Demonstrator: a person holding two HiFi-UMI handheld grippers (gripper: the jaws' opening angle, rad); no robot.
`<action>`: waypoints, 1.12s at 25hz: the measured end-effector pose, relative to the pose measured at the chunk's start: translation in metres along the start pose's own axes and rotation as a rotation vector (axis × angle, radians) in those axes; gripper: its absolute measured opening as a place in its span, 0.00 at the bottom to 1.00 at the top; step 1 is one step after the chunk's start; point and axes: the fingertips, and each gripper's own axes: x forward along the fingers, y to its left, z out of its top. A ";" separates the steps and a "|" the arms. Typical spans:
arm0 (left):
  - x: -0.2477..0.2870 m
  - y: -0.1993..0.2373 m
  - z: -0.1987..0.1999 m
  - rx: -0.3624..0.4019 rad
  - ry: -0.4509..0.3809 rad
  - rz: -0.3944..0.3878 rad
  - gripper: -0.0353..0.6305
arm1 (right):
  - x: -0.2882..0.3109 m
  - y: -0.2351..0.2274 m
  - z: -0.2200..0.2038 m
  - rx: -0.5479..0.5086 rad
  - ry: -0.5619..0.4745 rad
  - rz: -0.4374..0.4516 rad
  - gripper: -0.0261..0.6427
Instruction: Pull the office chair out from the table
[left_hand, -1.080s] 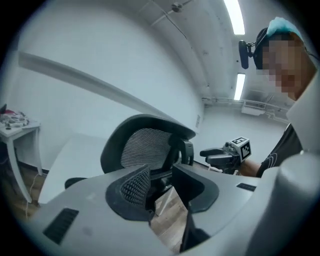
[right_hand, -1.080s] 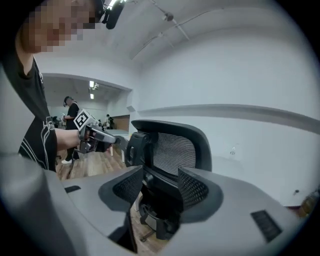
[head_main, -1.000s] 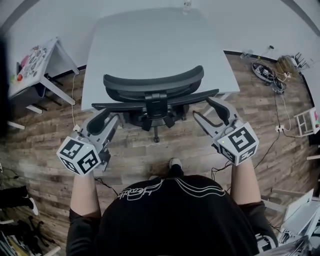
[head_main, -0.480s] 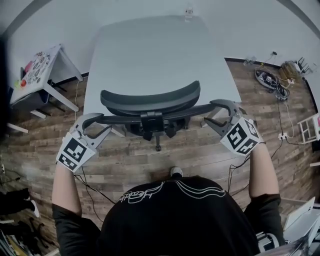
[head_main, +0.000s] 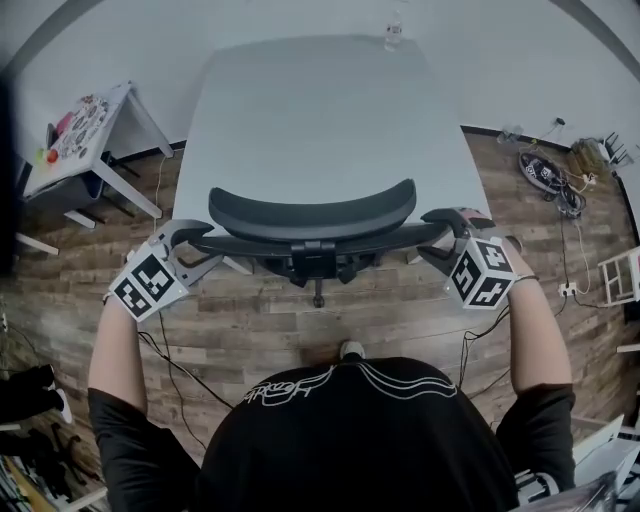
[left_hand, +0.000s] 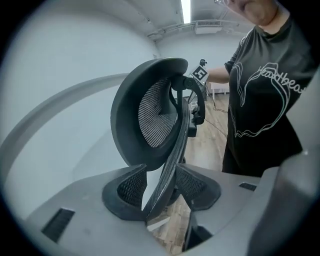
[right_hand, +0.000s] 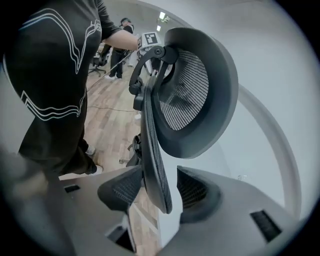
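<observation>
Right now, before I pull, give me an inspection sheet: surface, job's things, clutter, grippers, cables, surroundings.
Surface: grey table, bare except a small clear item at its far edge.
Job's things: office chair pushed in at the table's near edge.
Clutter: side table at left with colourful items.
Grippers: left gripper and right gripper open, jaws just been opening, each straddling an end of the chair's back, pads not pressing.
Cables: a coil on the floor at right; one cable trailing below the left gripper.
Surroundings: wood-plank floor, pale wall.
</observation>
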 end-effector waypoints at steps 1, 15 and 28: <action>0.000 0.000 0.001 0.007 0.005 -0.004 0.29 | 0.003 0.000 0.000 0.002 -0.001 0.009 0.40; 0.025 -0.013 -0.035 0.203 0.254 -0.042 0.28 | 0.020 0.009 0.006 -0.018 0.022 0.068 0.31; 0.026 -0.015 -0.036 0.211 0.277 -0.043 0.26 | 0.022 0.011 0.006 -0.022 0.067 0.056 0.29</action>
